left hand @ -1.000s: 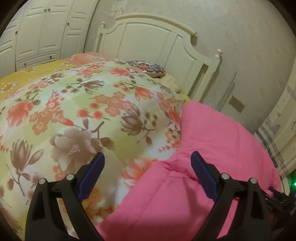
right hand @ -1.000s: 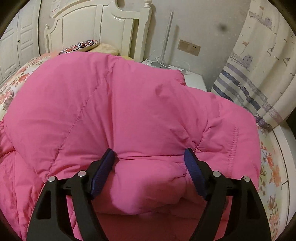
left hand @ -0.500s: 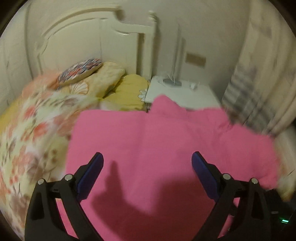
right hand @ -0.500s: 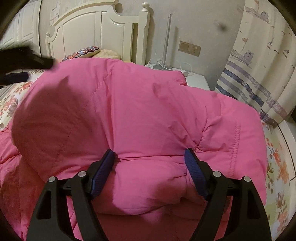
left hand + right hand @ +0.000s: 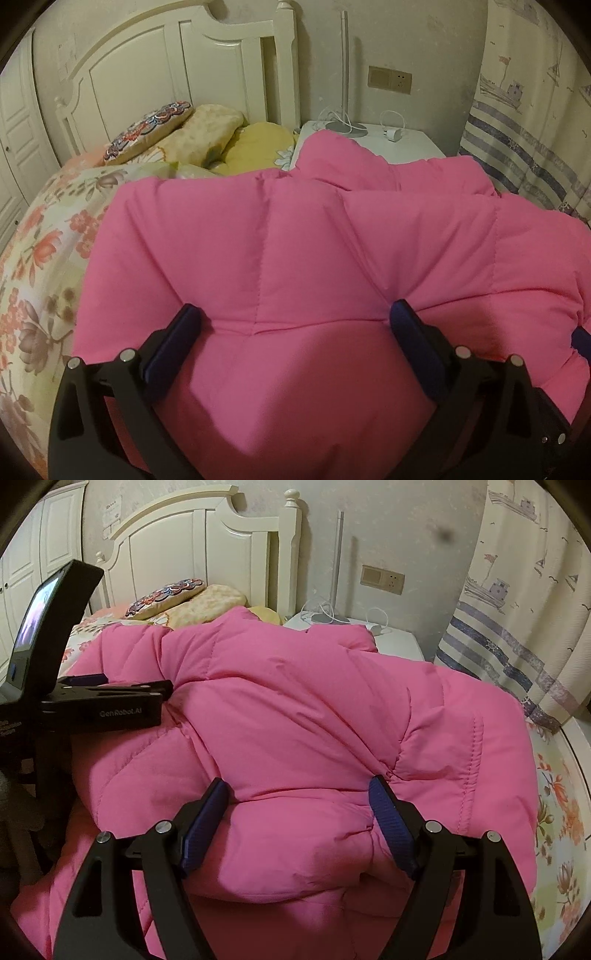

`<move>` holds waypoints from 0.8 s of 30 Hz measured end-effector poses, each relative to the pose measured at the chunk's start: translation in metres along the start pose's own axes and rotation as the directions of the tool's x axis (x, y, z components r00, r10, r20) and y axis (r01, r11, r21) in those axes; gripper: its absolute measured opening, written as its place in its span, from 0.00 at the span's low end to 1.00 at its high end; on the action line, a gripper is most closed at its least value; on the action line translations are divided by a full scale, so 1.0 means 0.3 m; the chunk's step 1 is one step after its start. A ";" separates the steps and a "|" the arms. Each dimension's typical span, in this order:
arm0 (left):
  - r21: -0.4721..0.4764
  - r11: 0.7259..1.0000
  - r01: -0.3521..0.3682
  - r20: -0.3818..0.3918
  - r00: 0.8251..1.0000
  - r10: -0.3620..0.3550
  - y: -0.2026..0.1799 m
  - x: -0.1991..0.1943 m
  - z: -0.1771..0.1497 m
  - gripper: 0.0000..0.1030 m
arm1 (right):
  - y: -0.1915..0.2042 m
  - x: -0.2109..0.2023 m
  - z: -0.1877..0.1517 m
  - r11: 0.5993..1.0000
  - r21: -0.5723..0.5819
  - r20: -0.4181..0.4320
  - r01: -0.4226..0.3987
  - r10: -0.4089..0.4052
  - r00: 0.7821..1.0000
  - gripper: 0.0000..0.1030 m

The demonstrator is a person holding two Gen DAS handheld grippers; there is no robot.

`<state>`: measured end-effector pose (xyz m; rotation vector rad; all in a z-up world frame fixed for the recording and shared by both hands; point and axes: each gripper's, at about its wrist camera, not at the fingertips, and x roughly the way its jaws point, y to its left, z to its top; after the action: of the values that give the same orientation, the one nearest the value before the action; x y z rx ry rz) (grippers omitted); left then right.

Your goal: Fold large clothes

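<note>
A large pink padded coat [image 5: 314, 258] lies bunched on the bed; it also fills the right wrist view [image 5: 314, 720]. My left gripper [image 5: 295, 325] is open, its fingers wide apart with a thick fold of the coat bulging between them. My right gripper [image 5: 299, 801] is open too, its fingers astride another thick fold near the coat's right side. The left gripper's body [image 5: 107, 705] shows at the left of the right wrist view, lying over the coat's left part. A blue pad of the right gripper [image 5: 581, 343] peeks in at the left view's right edge.
The bed has a floral quilt [image 5: 44, 240], pillows [image 5: 207, 129] and a white headboard [image 5: 177, 66]. A white nightstand [image 5: 402, 144] with a lamp pole and charger stands right of it. A patterned curtain [image 5: 517, 609] hangs at the right. White wardrobe doors [image 5: 22, 572] stand far left.
My left gripper swung from over the floral quilt rightwards onto the pink coat, and now sits down over a fold of it. The right gripper has stayed on its fold.
</note>
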<state>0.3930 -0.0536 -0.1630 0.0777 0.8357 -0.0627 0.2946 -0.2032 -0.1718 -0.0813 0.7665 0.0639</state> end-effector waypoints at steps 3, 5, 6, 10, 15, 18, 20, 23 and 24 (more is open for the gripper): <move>-0.003 1.000 0.005 -0.002 1.000 -0.005 -0.001 0.005 0.000 0.98 | -0.005 0.000 0.005 1.000 0.009 -0.010 -0.019 0.019 1.000 0.76; -0.010 1.000 0.010 0.003 1.000 -0.010 0.002 0.002 -0.002 0.98 | -0.022 -0.011 0.021 0.998 0.036 -0.025 -0.054 0.055 0.998 0.75; -0.012 1.000 0.011 0.005 1.000 -0.011 0.003 0.001 -0.002 0.98 | -0.026 -0.022 0.032 0.997 0.044 -0.025 -0.060 0.062 0.998 0.74; -0.027 0.999 0.024 0.019 1.000 -0.024 0.012 -0.007 -0.006 0.98 | -0.036 -0.107 0.120 0.998 0.062 0.090 -0.011 0.005 0.996 0.60; -0.031 0.999 0.026 0.029 0.999 -0.025 0.010 -0.013 -0.007 0.98 | -0.035 -0.006 0.240 0.995 0.095 0.083 -0.018 0.010 0.996 0.58; -0.037 0.999 0.034 0.034 0.999 -0.033 0.013 -0.015 -0.008 0.98 | -0.016 0.184 0.223 0.999 0.036 -0.057 0.027 -0.025 0.998 0.60; -0.038 0.999 0.035 0.035 0.999 -0.033 0.015 -0.013 -0.005 0.98 | -0.021 0.212 0.211 0.999 0.049 -0.054 0.020 -0.018 0.998 0.60; -0.038 0.999 0.037 0.041 0.999 -0.036 0.015 -0.016 -0.003 0.98 | -0.037 0.217 0.201 0.997 0.073 -0.058 -0.010 0.014 0.998 0.60; -0.036 0.999 0.036 0.042 0.999 -0.034 0.015 -0.018 -0.002 0.98 | -0.039 0.216 0.196 0.997 0.076 -0.057 -0.013 0.018 0.998 0.60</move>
<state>0.3893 -0.0490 -0.1593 0.0269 0.7963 -0.0815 0.3827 -0.2073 -0.1742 -0.0049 0.8265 0.0472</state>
